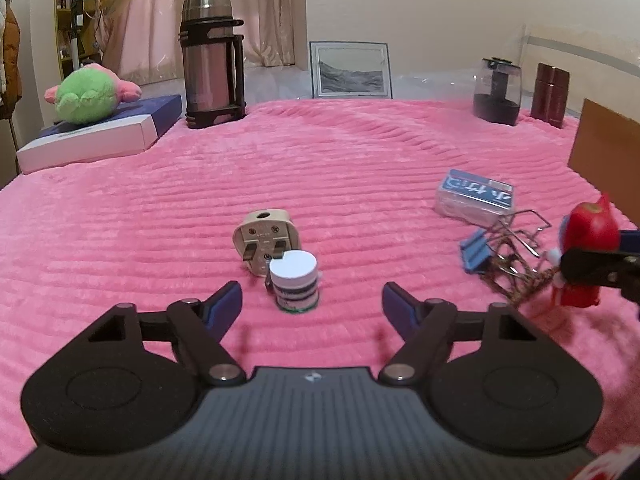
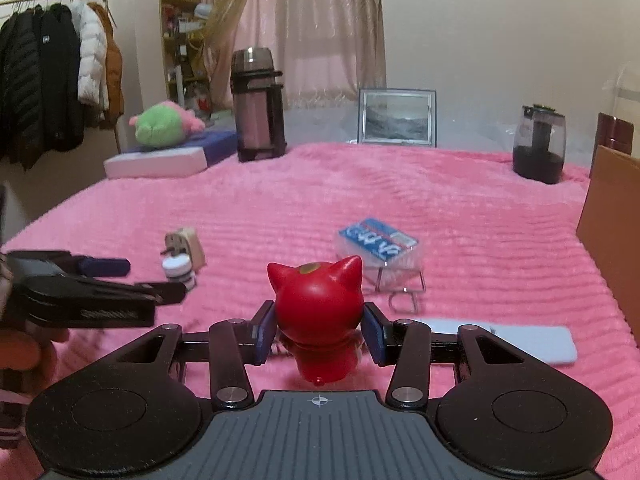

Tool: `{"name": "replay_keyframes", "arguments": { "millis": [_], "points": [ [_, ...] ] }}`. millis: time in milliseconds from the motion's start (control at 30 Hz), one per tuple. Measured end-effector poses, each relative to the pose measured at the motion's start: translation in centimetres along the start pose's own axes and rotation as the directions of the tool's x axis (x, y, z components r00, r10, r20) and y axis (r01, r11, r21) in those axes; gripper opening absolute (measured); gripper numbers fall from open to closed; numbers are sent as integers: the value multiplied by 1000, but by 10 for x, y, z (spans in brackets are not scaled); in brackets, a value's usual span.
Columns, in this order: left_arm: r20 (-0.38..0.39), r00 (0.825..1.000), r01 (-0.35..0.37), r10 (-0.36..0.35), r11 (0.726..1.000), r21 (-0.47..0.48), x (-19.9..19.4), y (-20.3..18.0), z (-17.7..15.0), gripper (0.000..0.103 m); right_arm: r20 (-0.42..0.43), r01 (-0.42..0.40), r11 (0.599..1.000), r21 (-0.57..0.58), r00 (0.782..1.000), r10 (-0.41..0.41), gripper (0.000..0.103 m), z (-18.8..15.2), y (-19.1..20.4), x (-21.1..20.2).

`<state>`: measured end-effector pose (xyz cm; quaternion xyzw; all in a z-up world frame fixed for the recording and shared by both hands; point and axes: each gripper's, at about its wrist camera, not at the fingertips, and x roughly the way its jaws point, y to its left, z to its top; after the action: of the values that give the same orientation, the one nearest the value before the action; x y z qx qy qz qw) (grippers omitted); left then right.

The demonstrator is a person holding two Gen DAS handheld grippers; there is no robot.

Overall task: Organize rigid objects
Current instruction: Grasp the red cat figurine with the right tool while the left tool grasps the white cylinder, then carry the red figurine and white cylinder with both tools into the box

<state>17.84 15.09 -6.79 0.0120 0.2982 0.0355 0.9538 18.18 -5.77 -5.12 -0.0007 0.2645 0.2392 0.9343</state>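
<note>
Red cat figurine (image 2: 316,312) clamped in my right gripper (image 2: 318,336); left gripper (image 1: 312,304) wide before the small jar (image 1: 295,286); plug (image 1: 266,244), clips (image 1: 496,252), clear box (image 1: 476,196) still loose.

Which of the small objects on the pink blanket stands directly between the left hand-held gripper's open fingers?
The white-lidded jar, upright just ahead of the left hand-held gripper; the beige plug lies behind it.

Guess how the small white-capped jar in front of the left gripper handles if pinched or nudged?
The white-capped jar looks rigid, so the open left gripper should pinch it without crushing it. It is probably light for its size. Its round body may roll if tipped, and the soft ribbed pink blanket gives unsteady footing.
</note>
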Motion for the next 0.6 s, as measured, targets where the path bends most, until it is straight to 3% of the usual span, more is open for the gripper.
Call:
{"name": "replay_keyframes", "arguments": {
  "millis": [200,267,433,600],
  "points": [
    [-20,1000,-16,16,1000,-7,24,4,6,56,5,0,1000,11,1000,0,42,5,-1,7],
    [-26,999,-20,19,1000,-13,29,4,7,44,5,-2,1000,13,1000,2,42,4,-1,9],
    [-25,999,-27,27,1000,-13,34,5,8,29,5,-2,1000,16,1000,2,42,5,-3,11],
    [-31,999,-20,19,999,-31,24,4,7,28,10,0,1000,17,1000,0,42,6,-4,10]
  ]
}}
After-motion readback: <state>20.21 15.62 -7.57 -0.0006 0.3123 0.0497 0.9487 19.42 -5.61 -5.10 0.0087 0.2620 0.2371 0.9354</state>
